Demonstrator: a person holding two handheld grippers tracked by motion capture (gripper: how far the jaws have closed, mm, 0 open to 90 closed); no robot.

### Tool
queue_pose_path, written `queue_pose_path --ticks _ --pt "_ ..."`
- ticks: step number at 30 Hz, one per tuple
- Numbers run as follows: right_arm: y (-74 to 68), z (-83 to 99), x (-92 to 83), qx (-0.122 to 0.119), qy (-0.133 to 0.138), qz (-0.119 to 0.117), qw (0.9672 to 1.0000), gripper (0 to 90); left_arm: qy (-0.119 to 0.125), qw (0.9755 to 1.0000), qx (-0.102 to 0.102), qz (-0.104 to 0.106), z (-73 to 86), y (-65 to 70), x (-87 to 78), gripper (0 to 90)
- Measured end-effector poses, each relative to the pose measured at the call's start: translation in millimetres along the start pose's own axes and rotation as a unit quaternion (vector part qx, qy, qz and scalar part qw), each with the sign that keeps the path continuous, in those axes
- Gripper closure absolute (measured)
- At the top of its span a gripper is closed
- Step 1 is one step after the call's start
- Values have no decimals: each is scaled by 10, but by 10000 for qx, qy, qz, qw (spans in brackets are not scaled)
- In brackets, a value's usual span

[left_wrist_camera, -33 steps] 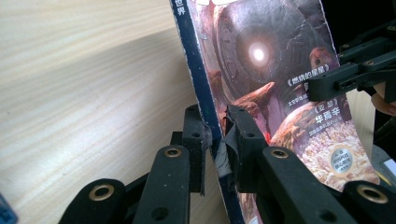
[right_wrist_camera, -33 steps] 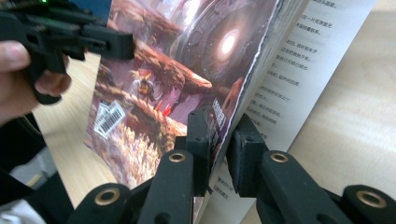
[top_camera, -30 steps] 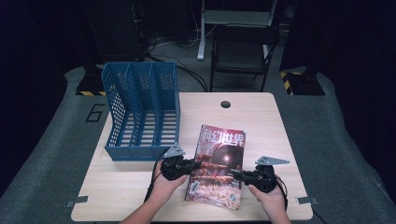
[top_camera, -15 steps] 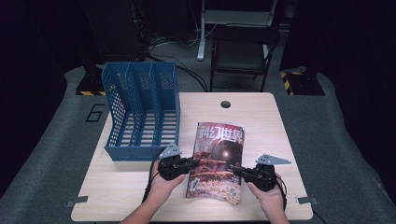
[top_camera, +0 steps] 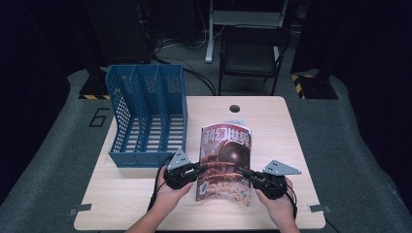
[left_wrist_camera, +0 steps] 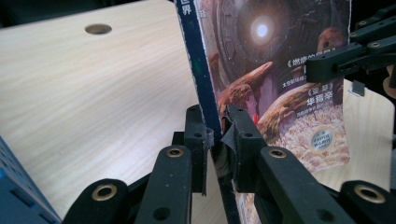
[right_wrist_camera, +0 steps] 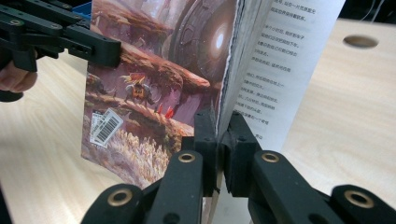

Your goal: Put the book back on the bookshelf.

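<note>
Nearest the person, at the front edge of the counter (top_camera: 121, 204), two hands each grip a tool. The left hand-held gripper (top_camera: 197, 171) has its jaws clamped tight on the magazine's (top_camera: 226, 162) spine edge; in the left gripper view the two black pads pinch the dark blue spine (left_wrist_camera: 205, 93) between them, low down on the magazine. The right hand-held gripper (top_camera: 244, 174) is closed fully on the opposite, open edge; its jaws have just been closing, and in the right gripper view they squeeze the cover and a bundle of pages (right_wrist_camera: 229, 84), while one loose printed page (right_wrist_camera: 280, 60) fans out to the side of them.

The magazine sits between the two tools, right of centre on the counter. It is lifted and tilted, its near end raised, its colourful cover with a glowing sphere and a red title facing up toward the high camera. A barcode sticker (right_wrist_camera: 106, 126) shows near the cover's lower corner.

Farther back and to the left stands a blue file rack (top_camera: 148, 114) with three upright compartments of slotted plastic, just beside the magazine's far left corner but apart from it. Beyond the magazine, a round cable hole (top_camera: 235, 108) is cut into the counter near its far edge. Behind the counter a dark chair (top_camera: 252, 56) stands on the grey floor.
</note>
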State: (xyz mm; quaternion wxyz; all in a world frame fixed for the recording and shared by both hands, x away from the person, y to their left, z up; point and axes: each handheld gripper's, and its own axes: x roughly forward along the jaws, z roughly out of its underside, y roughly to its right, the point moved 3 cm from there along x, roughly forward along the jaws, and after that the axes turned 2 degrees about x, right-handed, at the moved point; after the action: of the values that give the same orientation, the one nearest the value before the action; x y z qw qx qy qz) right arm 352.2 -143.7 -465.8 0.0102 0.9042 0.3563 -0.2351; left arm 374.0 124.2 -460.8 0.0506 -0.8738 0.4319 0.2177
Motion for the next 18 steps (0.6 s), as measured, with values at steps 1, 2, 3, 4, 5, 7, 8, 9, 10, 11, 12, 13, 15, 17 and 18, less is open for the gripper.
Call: queue_pose_path --ticks 1,2,3,4,5,7,8,9,10,11,12,13,15,17,18 --pt "-8 -5 0 -39 8 25 10000 855 43 10000 49 -41 3 11 -1 800" --pt "-17 -12 6 -96 51 87 9999 855 72 9998 123 -103 7 19 -5 800" --pt "-26 -19 10 -165 61 132 9998 855 59 9997 198 -129 13 29 -9 800" --pt "-40 -24 20 -214 80 194 9996 855 59 9992 346 -171 17 32 -17 799" --pt "-53 -30 28 -297 91 249 9992 855 73 9990 383 -204 22 37 -19 799" --pt "-61 -33 37 -402 110 285 9987 855 111 9986 451 -269 28 50 -26 798" --pt "-68 -34 38 -389 118 318 9987 855 104 9985 462 -273 33 56 -28 797" --pt "-70 -35 44 -387 140 315 9987 855 92 9984 487 -270 36 53 -29 797" --pt "-70 -34 46 -396 118 296 9987 855 95 9986 462 -247 43 51 -29 797" --pt "-68 -31 49 -413 120 280 9987 855 88 9989 420 -211 50 46 -34 798" --pt "-69 -29 49 -402 124 276 9987 855 111 9985 468 -262 55 34 -33 798" --pt "-68 -25 46 -429 119 262 9987 855 86 9986 464 -238 62 34 -40 798" --pt "-75 -20 42 -451 112 260 9986 854 123 9984 480 -263 77 40 -42 798" --pt "-75 -12 33 -500 98 236 9984 854 130 9985 459 -253 87 46 -42 798" --pt "-80 -4 25 -456 83 229 9987 853 146 9986 440 -243 90 49 -43 797"
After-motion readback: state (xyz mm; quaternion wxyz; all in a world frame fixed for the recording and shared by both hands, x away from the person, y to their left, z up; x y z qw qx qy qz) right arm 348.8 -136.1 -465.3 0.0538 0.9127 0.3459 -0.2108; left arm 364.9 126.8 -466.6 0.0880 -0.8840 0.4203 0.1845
